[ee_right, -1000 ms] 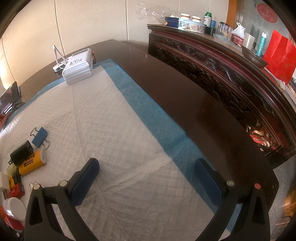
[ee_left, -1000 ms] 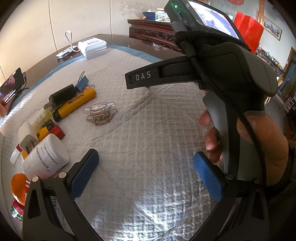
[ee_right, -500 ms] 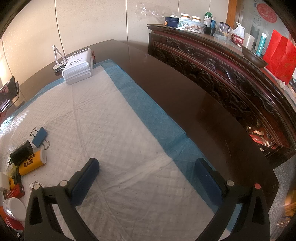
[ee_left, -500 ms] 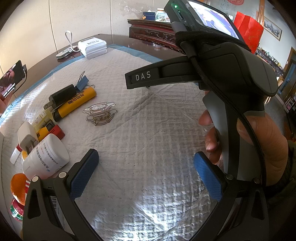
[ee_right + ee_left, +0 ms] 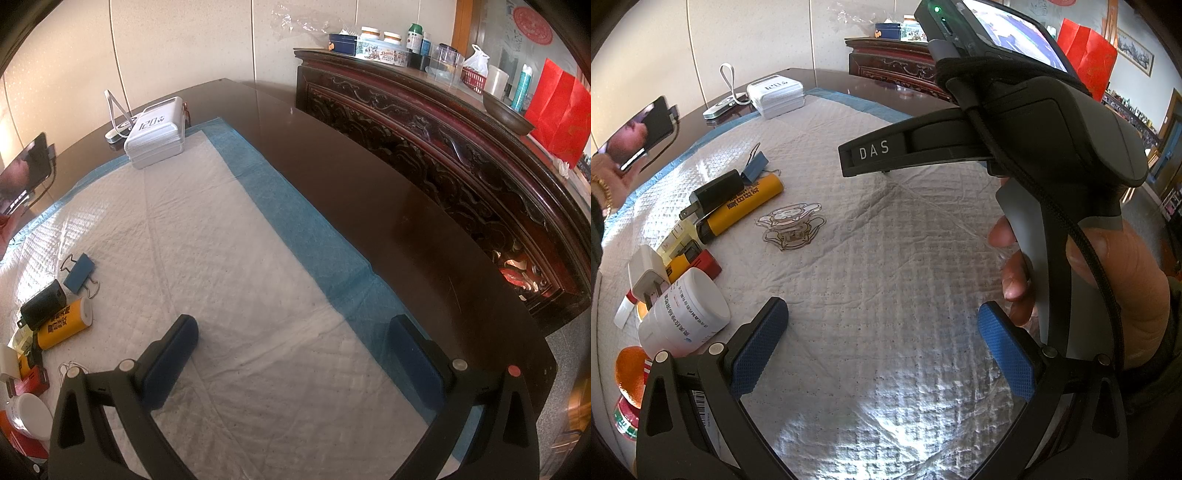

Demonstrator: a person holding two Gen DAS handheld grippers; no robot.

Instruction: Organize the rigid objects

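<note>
One yellow tube [image 5: 740, 209] flat, long axis toward the binder clip [image 5: 756, 165].

Both wrist views look down closely across the white pad [image 5: 886, 258], sharing it.

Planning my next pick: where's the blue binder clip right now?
The blue binder clip lies on the white pad, left side of both views, just beyond the black charger and yellow tube.
</note>
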